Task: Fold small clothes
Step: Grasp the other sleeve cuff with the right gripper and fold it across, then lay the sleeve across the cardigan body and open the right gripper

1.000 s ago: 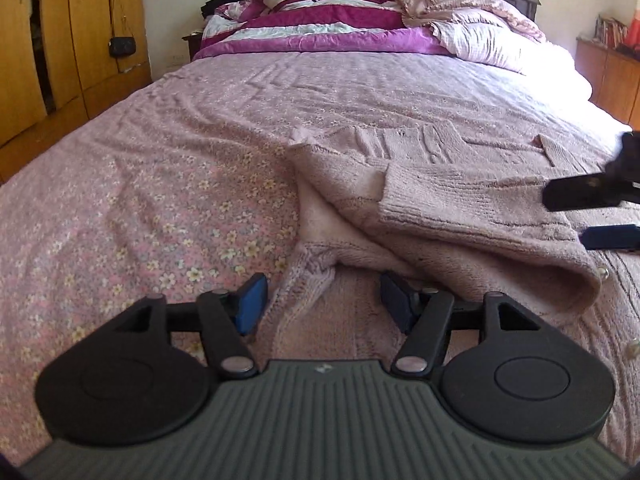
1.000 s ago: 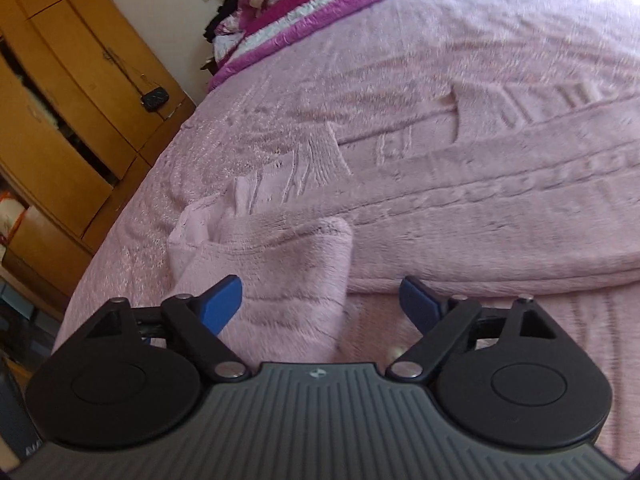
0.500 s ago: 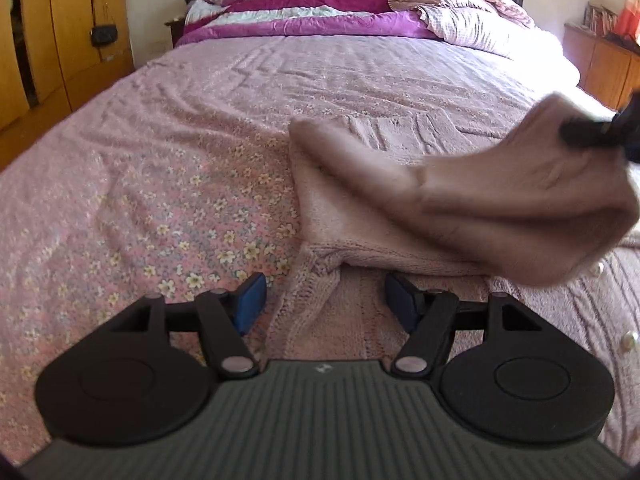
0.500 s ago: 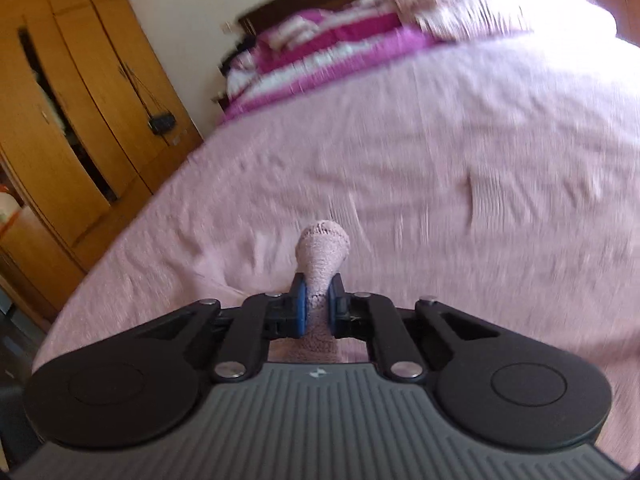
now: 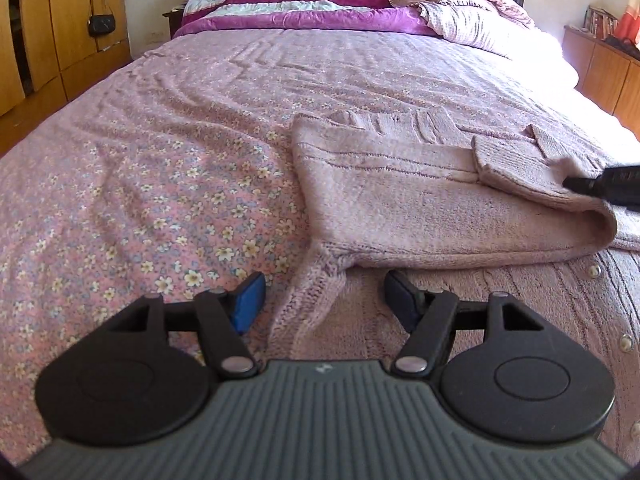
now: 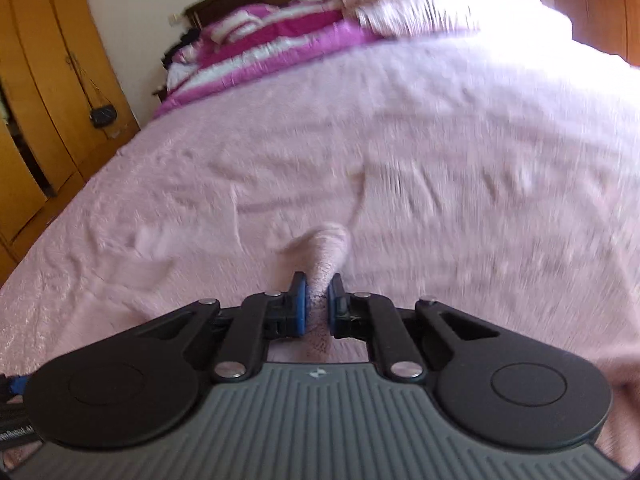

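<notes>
A pink knit cardigan (image 5: 420, 204) with pearl buttons lies on the bed, its left side folded over the body. My left gripper (image 5: 324, 300) is open, low over the cardigan's near-left hem, with the knit edge between its blue pads. My right gripper (image 6: 318, 300) is shut on a fold of the cardigan's sleeve (image 6: 330, 252); the right wrist view is blurred. It shows as a black shape at the right edge of the left wrist view (image 5: 608, 188), on the folded sleeve (image 5: 532, 172).
The bed is covered by a pink floral bedspread (image 5: 140, 184). A magenta and white quilt (image 5: 304, 4) is heaped at the headboard. Wooden wardrobes (image 5: 52, 28) stand left, a wooden cabinet (image 5: 604, 68) right.
My right gripper shut on the sleeve, lifted it, carried it rightward across the cardigan and lowered it flat. My left gripper stayed open at the hem.
</notes>
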Demonstrator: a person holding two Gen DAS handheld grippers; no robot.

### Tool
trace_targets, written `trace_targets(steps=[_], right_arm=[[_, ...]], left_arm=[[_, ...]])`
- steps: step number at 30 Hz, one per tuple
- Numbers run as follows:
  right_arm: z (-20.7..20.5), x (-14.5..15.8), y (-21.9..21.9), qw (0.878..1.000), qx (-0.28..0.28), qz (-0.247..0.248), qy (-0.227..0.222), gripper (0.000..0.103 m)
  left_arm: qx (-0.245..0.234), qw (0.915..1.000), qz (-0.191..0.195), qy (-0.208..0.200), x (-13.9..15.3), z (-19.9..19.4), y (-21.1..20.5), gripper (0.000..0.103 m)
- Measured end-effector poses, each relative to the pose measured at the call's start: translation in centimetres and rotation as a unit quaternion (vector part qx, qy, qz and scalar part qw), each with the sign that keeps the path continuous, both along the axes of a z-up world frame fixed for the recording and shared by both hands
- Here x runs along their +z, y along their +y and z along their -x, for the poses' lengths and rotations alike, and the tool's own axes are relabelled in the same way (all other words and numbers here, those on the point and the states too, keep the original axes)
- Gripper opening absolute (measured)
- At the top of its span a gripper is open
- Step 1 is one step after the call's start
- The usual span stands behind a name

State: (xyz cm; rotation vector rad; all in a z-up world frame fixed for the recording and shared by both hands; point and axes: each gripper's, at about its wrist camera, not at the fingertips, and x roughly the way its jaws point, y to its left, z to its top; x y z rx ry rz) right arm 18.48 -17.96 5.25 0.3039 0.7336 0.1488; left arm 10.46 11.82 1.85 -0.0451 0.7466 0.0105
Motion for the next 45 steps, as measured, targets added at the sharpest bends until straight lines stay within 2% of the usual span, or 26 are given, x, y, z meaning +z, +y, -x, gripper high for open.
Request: trace_targets(steps=[3,6,7,8,9,12,14,17,21,24,25,30,36,39,40,41,42,43,44,45], right_arm=[[0.3,-1.3,-1.4,0.999,-0.014,-0.052,-0.004,0.013],[0.4,-1.1,-2.1,0.996,-0.011,-0.084,0.011,0.026],[0.4,-0.7,-2.0,0.996,-0.008,-0.087,0.017,0.034],[0.4,-0.2,-1.9,0.996,-0.005,-0.087,0.021,0.044],[0.5,0.4,-1.7,0.996,-0.001,-0.084,0.023,0.048],[1.4,2.9,0.1,0.999,0.011,-0.047,-0.006,0.053],[1.9,4.0,1.8,0.999,0.029,-0.025,-0.027,0.061],[2.2,4.5,4.6,0.997,0.062,0.011,-0.035,0.064],[3.1,4.8,8.0,0.99,0.06,0.107,-0.069,0.064],[3.9,5.6,8.7,0.983,0.054,0.147,-0.1,0.069],[4.1,5.9,8.4,0.981,0.056,0.152,-0.107,0.073],[4.0,6.5,7.6,0.98,0.104,0.14,-0.093,0.074],[3.2,4.0,10.3,0.98,0.149,0.119,-0.059,0.074],[2.1,2.2,11.3,0.982,0.143,0.116,-0.035,0.072],[1.8,1.9,11.4,0.983,0.137,0.116,-0.035,0.063],[1.7,1.7,11.3,0.983,0.13,0.122,-0.039,0.043],[1.6,1.8,11.1,0.984,0.125,0.124,-0.041,0.035],[1.5,1.9,10.8,0.985,0.122,0.119,-0.042,0.019],[1.5,2.2,10.4,0.985,0.119,0.113,-0.044,0.01],[1.7,2.6,10.0,0.985,0.114,0.115,-0.052,0.01]], left_arm=[[-0.002,0.9999,-0.009,-0.005,-0.1,0.2,-0.3,0.068],[0.001,1.0,-0.003,-0.006,-0.2,0.2,-0.1,0.068],[0.001,1.0,-0.001,-0.005,-0.1,0.2,0.0,0.068],[0.001,1.0,0.0,-0.004,-0.1,0.2,0.0,0.068],[0.001,1.0,0.001,-0.003,-0.1,0.2,0.0,0.068],[0.001,1.0,0.0,-0.003,0.0,0.2,0.0,0.069],[0.002,1.0,-0.002,-0.005,-0.1,0.2,-0.1,0.069],[0.0,1.0,-0.005,-0.006,-0.1,0.2,-0.2,0.069],[0.001,1.0,0.003,-0.004,-0.1,0.2,0.1,0.069],[0.001,1.0,-0.001,-0.006,-0.1,0.2,0.0,0.069],[0.002,1.0,-0.001,-0.007,-0.2,0.2,-0.1,0.069],[0.003,0.9999,-0.004,-0.01,-0.3,0.4,-0.2,0.069],[0.003,1.0,-0.002,-0.009,-0.2,0.4,-0.3,0.07],[0.003,1.0,-0.003,-0.009,-0.2,0.4,-0.3,0.07],[0.003,1.0,-0.003,-0.009,-0.2,0.4,-0.3,0.07],[0.002,0.9999,-0.003,-0.01,-0.2,0.4,-0.3,0.07],[0.003,1.0,-0.002,-0.009,-0.2,0.4,-0.2,0.07],[0.003,1.0,-0.002,-0.009,-0.2,0.4,-0.3,0.07],[0.003,1.0,-0.003,-0.009,-0.2,0.4,-0.2,0.07],[0.003,1.0,-0.004,-0.009,-0.2,0.4,-0.3,0.07]])
